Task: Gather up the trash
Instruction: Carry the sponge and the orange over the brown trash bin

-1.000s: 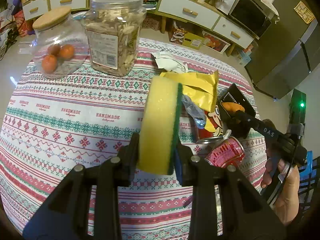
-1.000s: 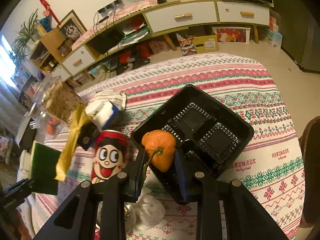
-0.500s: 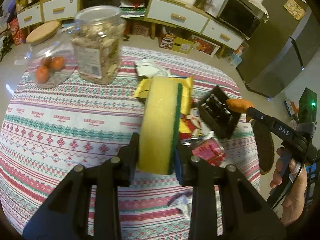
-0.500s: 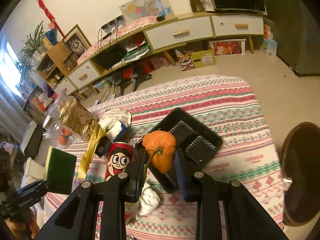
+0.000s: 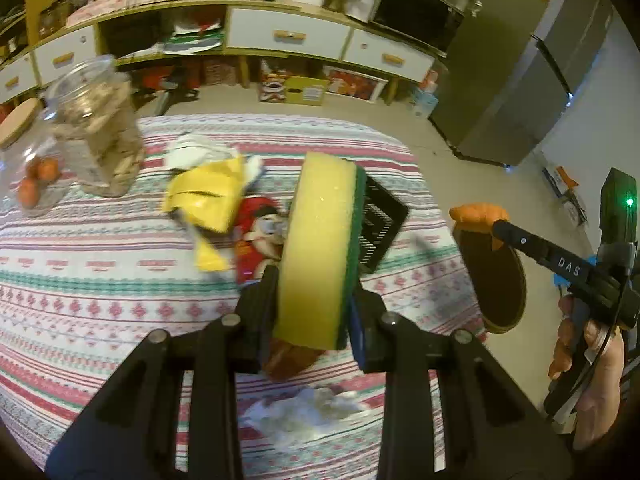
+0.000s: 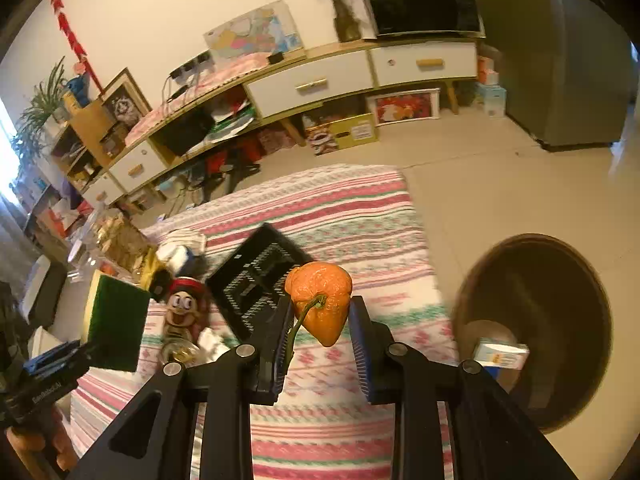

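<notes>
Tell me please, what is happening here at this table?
A person is clearing trash with two handheld grippers. The left gripper holds a yellow-green sponge above the patterned tablecloth. The right gripper holds an orange pepper near a brown bin on the floor. A black tray, a red can and wrappers lie on the table.

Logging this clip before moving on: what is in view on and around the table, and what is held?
sponge: 1, yellow and green, in left gripper
pepper: 1, orange, in right gripper
tray: 1, black, on table
can: 1, red, cartoon face, lying by tray
wrapper: 1, yellow, by can
tissue: 1, white, table's near edge
jars: 2, clear, far left
bin: 1, brown, on floor, box inside
table: 1, patterned cloth
left gripper: black
right gripper: black
hand: 1, on right gripper
</notes>
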`<state>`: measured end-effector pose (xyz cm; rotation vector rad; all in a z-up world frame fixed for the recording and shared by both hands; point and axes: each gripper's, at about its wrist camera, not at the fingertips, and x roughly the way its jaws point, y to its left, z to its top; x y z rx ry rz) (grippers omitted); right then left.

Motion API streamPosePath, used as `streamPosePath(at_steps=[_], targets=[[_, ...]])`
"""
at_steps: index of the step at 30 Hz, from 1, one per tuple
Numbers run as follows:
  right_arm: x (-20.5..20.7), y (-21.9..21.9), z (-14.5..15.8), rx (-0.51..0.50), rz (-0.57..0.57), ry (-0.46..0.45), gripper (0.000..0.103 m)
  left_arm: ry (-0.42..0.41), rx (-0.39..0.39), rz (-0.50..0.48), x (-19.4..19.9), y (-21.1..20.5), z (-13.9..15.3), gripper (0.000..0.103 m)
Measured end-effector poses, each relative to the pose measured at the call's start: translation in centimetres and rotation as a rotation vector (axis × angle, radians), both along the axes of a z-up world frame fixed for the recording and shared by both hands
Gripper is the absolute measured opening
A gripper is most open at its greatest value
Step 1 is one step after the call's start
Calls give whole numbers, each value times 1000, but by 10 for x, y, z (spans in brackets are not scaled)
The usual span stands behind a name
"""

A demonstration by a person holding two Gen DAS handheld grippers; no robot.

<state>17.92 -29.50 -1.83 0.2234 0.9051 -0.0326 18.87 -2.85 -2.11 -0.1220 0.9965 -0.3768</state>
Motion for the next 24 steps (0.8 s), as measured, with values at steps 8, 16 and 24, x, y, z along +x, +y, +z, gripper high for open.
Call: streamPosePath(at_steps=[8,16,24], targets=[[-30,-50,5,-43,-58,8,29,-26,28,-104,-10,-62,-2,33],[-65,-115,11,-40,-192,21,29,-57,60,-265,-30,-144,-2,33],[-92,-158,8,-51,-268,43,29,-52,92,-413,-42,-241,-20,33]])
